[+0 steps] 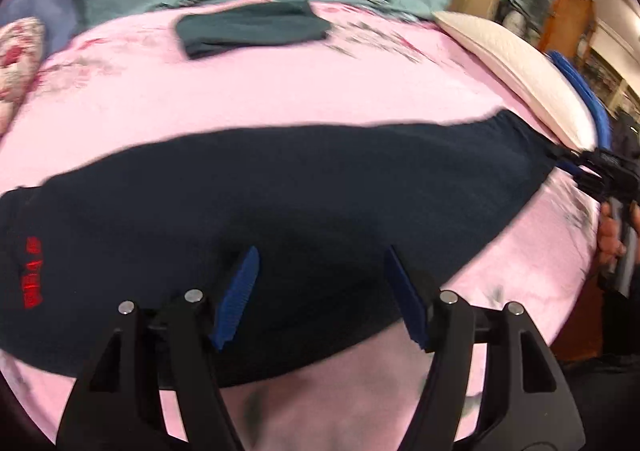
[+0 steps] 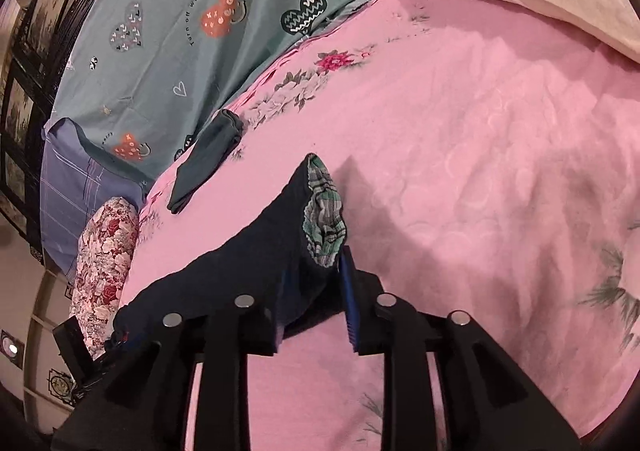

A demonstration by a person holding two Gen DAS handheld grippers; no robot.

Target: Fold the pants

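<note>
Dark navy pants (image 1: 280, 203) lie spread across the pink bedsheet (image 1: 248, 91), with red lettering at their left end. My left gripper (image 1: 320, 291) is open, its blue pads over the pants' near edge, holding nothing. My right gripper (image 2: 316, 303) has its jaws around the waistband end of the pants (image 2: 256, 251), where a green plaid lining (image 2: 326, 219) shows; the cloth sits between the pads. In the left wrist view the right gripper (image 1: 576, 167) appears at the pants' far right corner, pinching it.
A folded dark green garment (image 1: 252, 29) lies at the back of the bed, also in the right wrist view (image 2: 208, 159). A cream pillow (image 1: 512, 63) sits at the right, a floral cushion (image 2: 104, 275) at the left, a teal heart-print quilt (image 2: 172, 35) behind.
</note>
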